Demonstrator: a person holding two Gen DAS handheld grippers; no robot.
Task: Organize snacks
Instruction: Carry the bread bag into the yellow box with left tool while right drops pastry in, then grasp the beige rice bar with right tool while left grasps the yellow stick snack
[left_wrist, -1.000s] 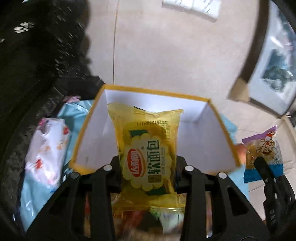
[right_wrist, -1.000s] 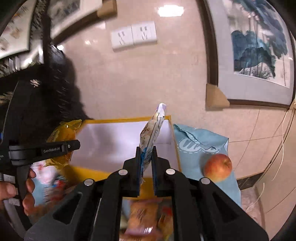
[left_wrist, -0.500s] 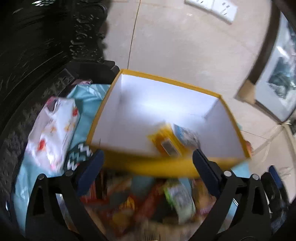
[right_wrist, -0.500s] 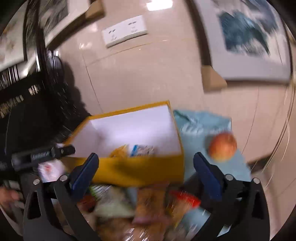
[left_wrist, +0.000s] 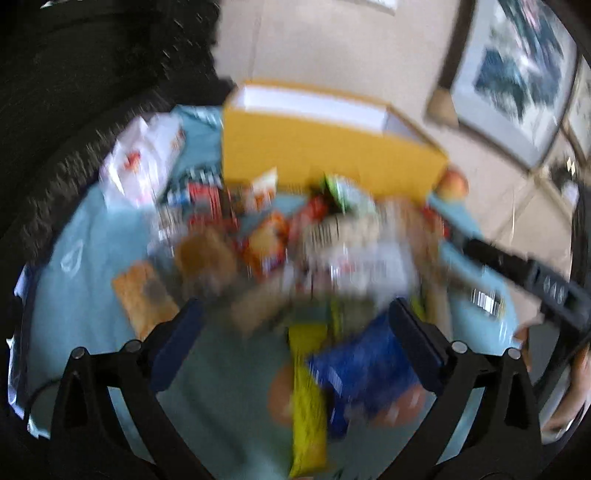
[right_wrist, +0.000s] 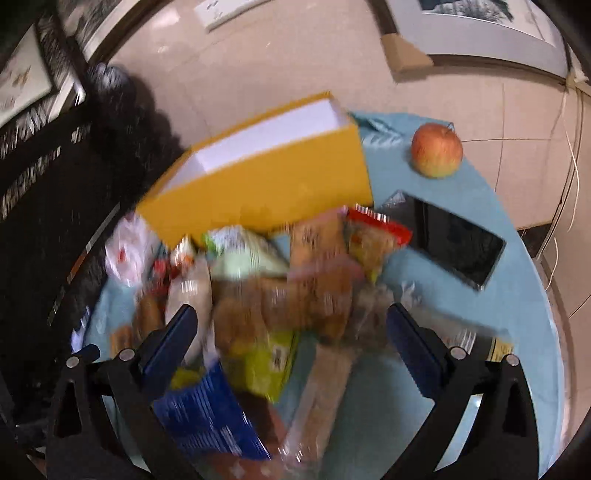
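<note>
**Both claws gaping over the snack pile**

Left gripper (left_wrist: 295, 325) and right gripper (right_wrist: 291, 325) are hanging spread wide, holding nothing, above the heaped snack packets (right_wrist: 280, 295). Yellow box (right_wrist: 266, 184) is standing behind the pile, apple (right_wrist: 437, 150) beside it on blue cloth (right_wrist: 480, 295).

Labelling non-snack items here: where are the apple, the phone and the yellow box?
apple (right_wrist: 437, 150), right wrist view, middle of its skin.
phone (right_wrist: 458, 240), right wrist view, middle of the dark screen.
yellow box (right_wrist: 266, 188), right wrist view, near outer wall.

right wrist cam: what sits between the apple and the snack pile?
In the right wrist view, a dark phone lies flat on the blue cloth between the apple and the snack pile.
</note>
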